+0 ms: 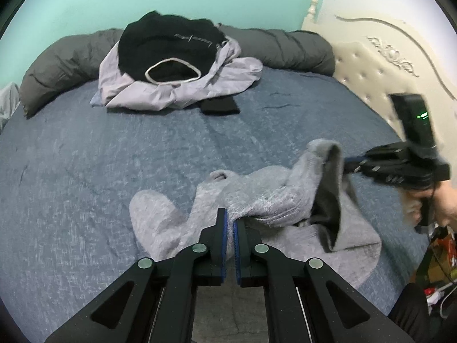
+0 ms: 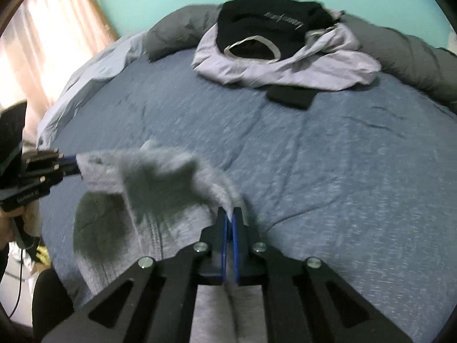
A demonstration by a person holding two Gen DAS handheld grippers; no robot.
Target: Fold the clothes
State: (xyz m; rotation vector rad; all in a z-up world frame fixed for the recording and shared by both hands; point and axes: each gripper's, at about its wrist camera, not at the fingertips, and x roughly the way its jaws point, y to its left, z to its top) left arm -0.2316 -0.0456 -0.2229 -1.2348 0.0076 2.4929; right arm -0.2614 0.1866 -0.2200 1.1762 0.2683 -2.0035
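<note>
A grey fleece (image 1: 257,200) lies crumpled on the near part of the bed (image 1: 85,157), partly lifted off the blue cover. The left tool (image 1: 230,220) is clamped on one edge of it, blue pads pressed tight on the cloth. The right tool (image 2: 230,214) is clamped on another edge, which stands raised in a fold; a hand (image 1: 448,203) holds that tool. At the far side of the bed a black top (image 1: 168,48) sits on a lilac garment (image 1: 200,85), against a grey duvet (image 1: 285,48) rolled along the wall
</note>
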